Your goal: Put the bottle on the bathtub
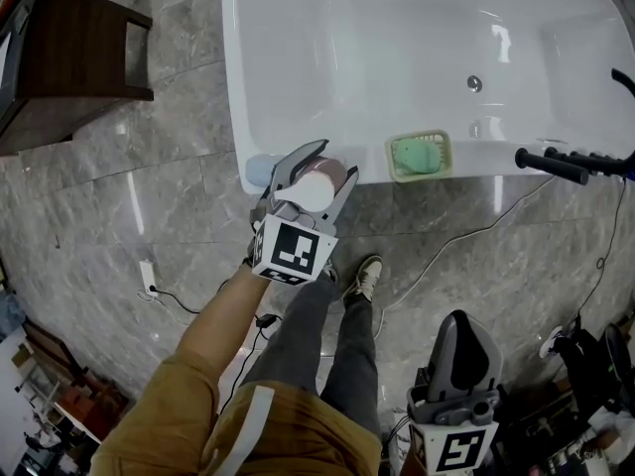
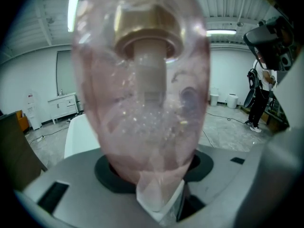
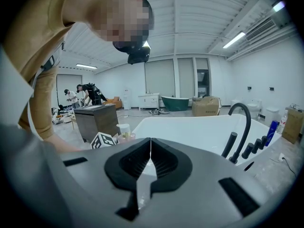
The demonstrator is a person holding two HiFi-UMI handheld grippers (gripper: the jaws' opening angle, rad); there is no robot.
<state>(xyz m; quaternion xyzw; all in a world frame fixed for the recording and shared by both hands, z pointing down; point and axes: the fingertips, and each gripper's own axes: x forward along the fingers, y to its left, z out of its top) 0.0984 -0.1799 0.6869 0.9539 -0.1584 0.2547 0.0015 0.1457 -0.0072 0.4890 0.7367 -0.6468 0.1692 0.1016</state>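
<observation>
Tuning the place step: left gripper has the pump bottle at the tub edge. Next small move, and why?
Probably ease the left gripper down slightly until the pink pump bottle seats on the bathtub rim. The jaws are clamped on the bottle, which hangs at the near rim, left of the green soap basket. Contact isn't visible, so don't release yet.

Gleaming glossy, smooth white across the tub [image 1: 298, 28]. Reflecting light off the polished grey stone floor [image 1: 149, 196]. Showing clear, smooth pinkish plastic in the bottle [image 2: 142, 127], gold metallic sheen on its collar [image 2: 148, 30]. Presenting matt dark wood on the cabinet [image 1: 69, 48], matt black on the tap [image 1: 551, 164].
</observation>
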